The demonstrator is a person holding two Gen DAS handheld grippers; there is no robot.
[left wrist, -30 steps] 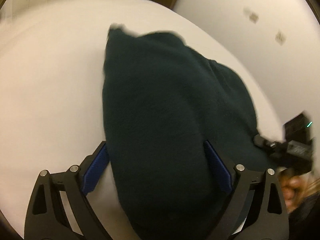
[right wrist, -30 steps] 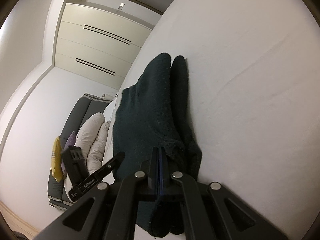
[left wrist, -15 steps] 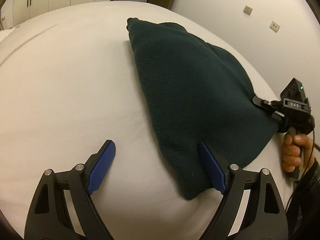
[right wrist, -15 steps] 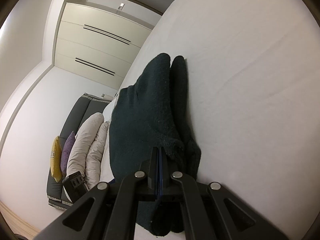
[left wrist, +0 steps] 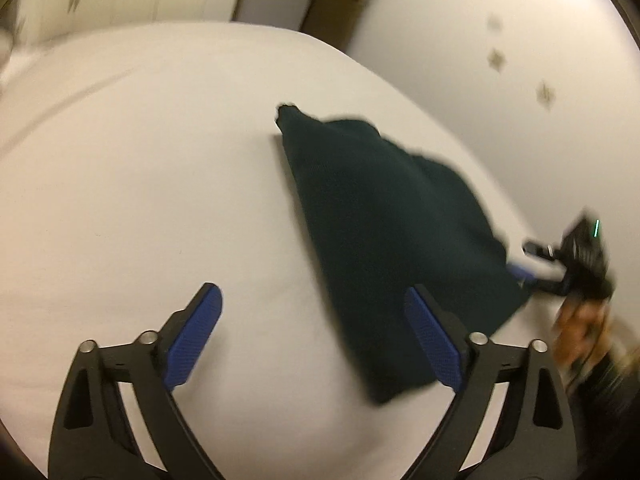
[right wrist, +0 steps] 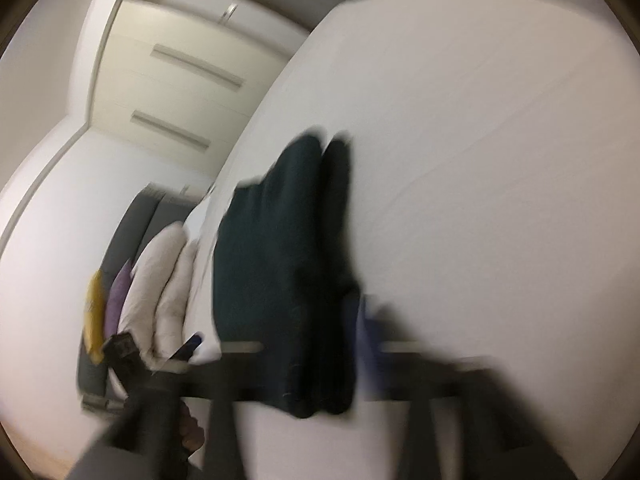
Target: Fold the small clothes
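Note:
A dark green garment (left wrist: 400, 232) lies folded in a long wedge on the white bed (left wrist: 140, 200). My left gripper (left wrist: 314, 304) hovers over its near end, jaws wide and still opening; the cloth's edge runs under the right finger and no pad touches it. In the right wrist view the picture is blurred. The garment (right wrist: 280, 280) lies lengthwise on the bed (right wrist: 480, 160), and my right gripper (right wrist: 296, 340) straddles its near end with jaws opening, pads off the cloth. From the left wrist view the right gripper (left wrist: 532, 268) sits at the garment's right corner, held by a hand (left wrist: 580, 320).
White pillows (right wrist: 168, 292), a purple and a yellow cushion lie by a grey sofa (right wrist: 132, 224) left of the bed. Cream wardrobes (right wrist: 180, 80) stand beyond. A wall with sockets (left wrist: 520, 80) runs close along the bed's right side. The left gripper (right wrist: 160, 364) shows low on the left.
My right gripper was shut on the garment's near end; it has let go and its jaws have spread. Both grippers have drawn back and risen, and the garment now rests flat.

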